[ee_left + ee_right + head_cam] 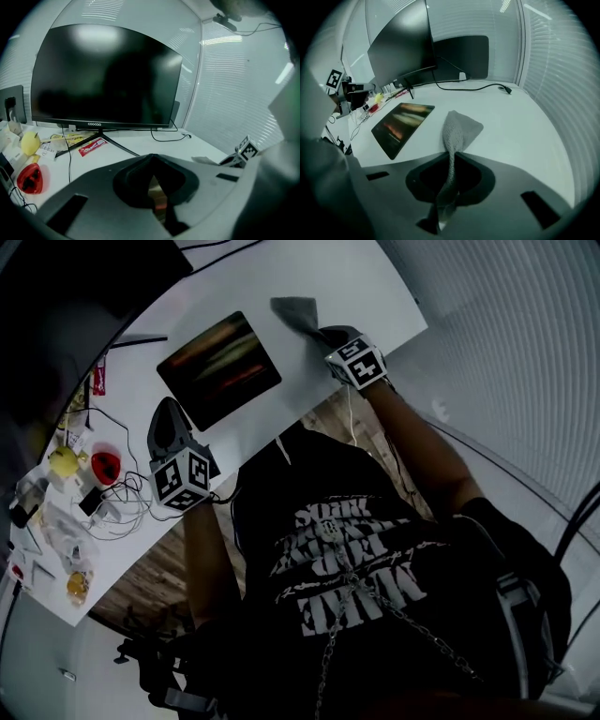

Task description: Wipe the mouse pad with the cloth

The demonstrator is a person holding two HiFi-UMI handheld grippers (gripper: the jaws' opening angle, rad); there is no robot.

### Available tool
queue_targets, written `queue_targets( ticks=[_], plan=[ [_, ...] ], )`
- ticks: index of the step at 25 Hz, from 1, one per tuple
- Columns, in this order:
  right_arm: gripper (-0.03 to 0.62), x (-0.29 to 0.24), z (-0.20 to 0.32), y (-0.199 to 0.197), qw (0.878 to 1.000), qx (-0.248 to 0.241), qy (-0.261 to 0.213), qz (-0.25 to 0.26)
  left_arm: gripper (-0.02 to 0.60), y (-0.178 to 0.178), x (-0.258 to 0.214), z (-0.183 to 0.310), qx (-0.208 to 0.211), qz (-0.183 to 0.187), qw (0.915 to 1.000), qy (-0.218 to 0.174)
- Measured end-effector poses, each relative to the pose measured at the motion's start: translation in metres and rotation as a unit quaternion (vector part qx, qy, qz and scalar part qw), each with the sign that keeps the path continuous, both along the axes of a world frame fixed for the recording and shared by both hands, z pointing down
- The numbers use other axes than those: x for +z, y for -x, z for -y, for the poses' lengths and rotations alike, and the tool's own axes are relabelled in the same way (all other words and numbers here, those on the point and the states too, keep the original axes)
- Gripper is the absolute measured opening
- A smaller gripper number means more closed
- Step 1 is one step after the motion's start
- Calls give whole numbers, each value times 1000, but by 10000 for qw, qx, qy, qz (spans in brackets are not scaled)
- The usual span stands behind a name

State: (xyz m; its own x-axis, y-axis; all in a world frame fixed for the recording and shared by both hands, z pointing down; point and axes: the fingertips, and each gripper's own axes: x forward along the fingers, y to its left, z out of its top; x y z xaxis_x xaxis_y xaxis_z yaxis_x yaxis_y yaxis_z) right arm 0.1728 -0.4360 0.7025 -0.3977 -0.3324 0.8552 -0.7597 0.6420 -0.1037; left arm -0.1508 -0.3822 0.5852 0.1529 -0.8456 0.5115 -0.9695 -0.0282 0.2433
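Observation:
The dark mouse pad [218, 369] with orange streaks lies on the white desk [375, 287], and it also shows in the right gripper view [401, 123]. A grey cloth [298, 313] rests on the desk just right of the pad. My right gripper [321, 334] is shut on its near end. In the right gripper view the cloth [459, 129] runs as a pinched strip back between the jaws of the right gripper [451, 154]. My left gripper [169, 407] hovers at the pad's near left corner, jaws together and empty. In its own view the left gripper [151, 158] shows only a thin slit.
A black monitor [103, 79] stands at the back of the desk, its cable [473, 86] trailing right. Left of the pad lie a red packet [93, 146], a yellow object [63, 461], a red object [105, 465] and tangled wires [127, 504]. The desk's near edge runs by my body.

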Motion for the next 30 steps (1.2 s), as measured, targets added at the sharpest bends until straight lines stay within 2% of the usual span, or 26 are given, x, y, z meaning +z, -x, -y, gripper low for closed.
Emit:
queue_targets(
  ticks=[3,8,12,16,24,27,30],
  plan=[
    [20,-26,-1,34,9988,-226,-187,385,6,11,-3,-8,-45,-32,10000,-27],
    [20,-71,-18,140,9888,-986,-313,1074,6,34,-8,-22,-211,-79,9997,-58],
    [20,-64,-30,222,9791,-1577,-153,1275,6,51,-13,-27,-323,-84,9994,-108],
    [20,-44,-38,273,9740,-1865,71,1286,6,64,-15,-30,-339,-41,9993,-131],
    [20,3,-47,312,9722,-2105,398,948,6,82,-12,-33,-425,-83,9990,-139],
    [20,13,-42,307,9748,-2028,395,843,6,83,-9,-32,-386,-104,9991,-113],
    [20,15,-29,283,9803,-1807,296,739,6,78,-6,-28,-293,-116,9994,-111]
  ],
)
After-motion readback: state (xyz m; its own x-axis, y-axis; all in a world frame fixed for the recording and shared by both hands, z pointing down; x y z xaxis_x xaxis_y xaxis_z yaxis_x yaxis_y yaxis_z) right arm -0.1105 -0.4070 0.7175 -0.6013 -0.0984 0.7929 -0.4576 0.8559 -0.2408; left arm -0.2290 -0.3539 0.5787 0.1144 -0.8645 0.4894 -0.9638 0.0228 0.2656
